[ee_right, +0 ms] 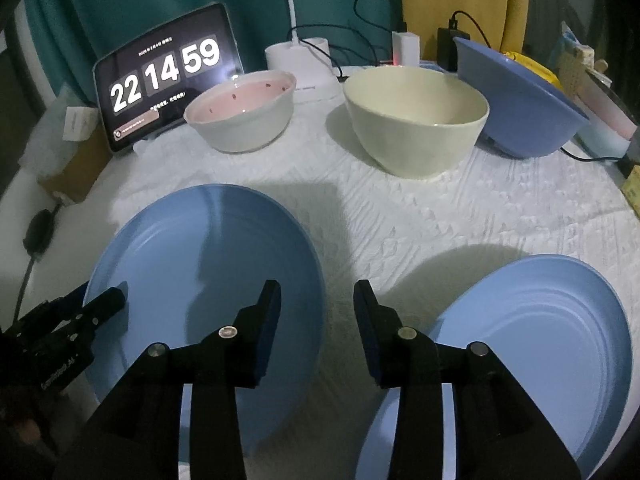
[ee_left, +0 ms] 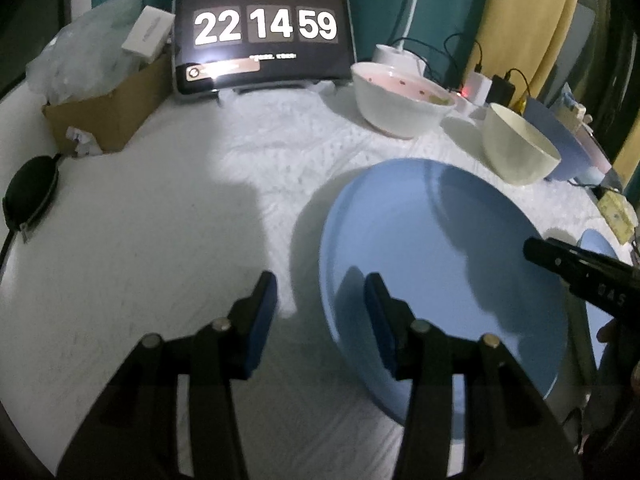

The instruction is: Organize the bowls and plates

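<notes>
A large blue plate lies flat on the white cloth; it also shows in the right wrist view. A second blue plate lies to its right. Behind stand a white bowl with pink inside, a cream bowl and a blue bowl. My left gripper is open and empty, its jaws astride the large plate's left rim. My right gripper is open and empty over the cloth between the two plates.
A tablet showing a clock stands at the back. A cardboard box with bags sits at the back left. A black pouch lies at the left edge. Chargers and cables crowd the back.
</notes>
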Action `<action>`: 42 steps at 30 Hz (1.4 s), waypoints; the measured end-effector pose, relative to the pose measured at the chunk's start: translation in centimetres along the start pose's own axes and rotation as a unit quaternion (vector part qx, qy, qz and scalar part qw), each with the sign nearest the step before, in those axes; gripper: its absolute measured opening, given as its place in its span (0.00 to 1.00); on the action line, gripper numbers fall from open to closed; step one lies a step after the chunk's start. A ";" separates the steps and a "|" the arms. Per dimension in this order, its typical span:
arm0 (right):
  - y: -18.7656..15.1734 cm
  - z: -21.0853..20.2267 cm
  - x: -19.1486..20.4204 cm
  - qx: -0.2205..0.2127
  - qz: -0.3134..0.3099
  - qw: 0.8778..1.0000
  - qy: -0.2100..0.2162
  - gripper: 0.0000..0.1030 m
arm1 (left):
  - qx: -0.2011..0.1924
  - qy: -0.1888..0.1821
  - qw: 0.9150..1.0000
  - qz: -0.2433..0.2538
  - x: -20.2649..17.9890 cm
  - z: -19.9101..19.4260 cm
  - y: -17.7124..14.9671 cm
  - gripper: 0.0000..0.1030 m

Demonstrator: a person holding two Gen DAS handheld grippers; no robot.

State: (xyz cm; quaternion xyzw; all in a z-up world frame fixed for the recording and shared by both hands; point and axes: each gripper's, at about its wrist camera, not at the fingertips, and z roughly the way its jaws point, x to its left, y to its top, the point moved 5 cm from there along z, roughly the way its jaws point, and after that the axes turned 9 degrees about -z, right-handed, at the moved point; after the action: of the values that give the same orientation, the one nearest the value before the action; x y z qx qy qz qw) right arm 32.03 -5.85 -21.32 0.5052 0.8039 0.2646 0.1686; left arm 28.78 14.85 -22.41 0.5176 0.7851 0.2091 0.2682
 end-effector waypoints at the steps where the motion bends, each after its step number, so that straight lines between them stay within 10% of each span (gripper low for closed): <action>1: 0.0 0.2 0.2 0.003 -0.003 1.000 -0.002 0.39 | 0.001 0.001 1.000 0.003 -0.1 0.0 0.0 0.48; 16: -0.8 0.7 2.0 -0.001 -0.027 1.000 0.004 0.20 | -0.010 -0.014 1.000 0.016 -0.7 -0.5 -0.2 0.43; 42: -2.5 -6.4 -0.7 -0.065 -0.006 0.997 -0.026 0.20 | -0.064 -0.043 0.996 0.054 -5.3 -6.5 -2.0 0.42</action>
State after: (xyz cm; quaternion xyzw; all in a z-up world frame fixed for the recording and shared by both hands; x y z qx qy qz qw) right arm 27.07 -9.00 -17.63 0.4950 0.7832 0.3022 0.2240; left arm 24.95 8.83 -17.57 0.5495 0.7287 0.2504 0.3231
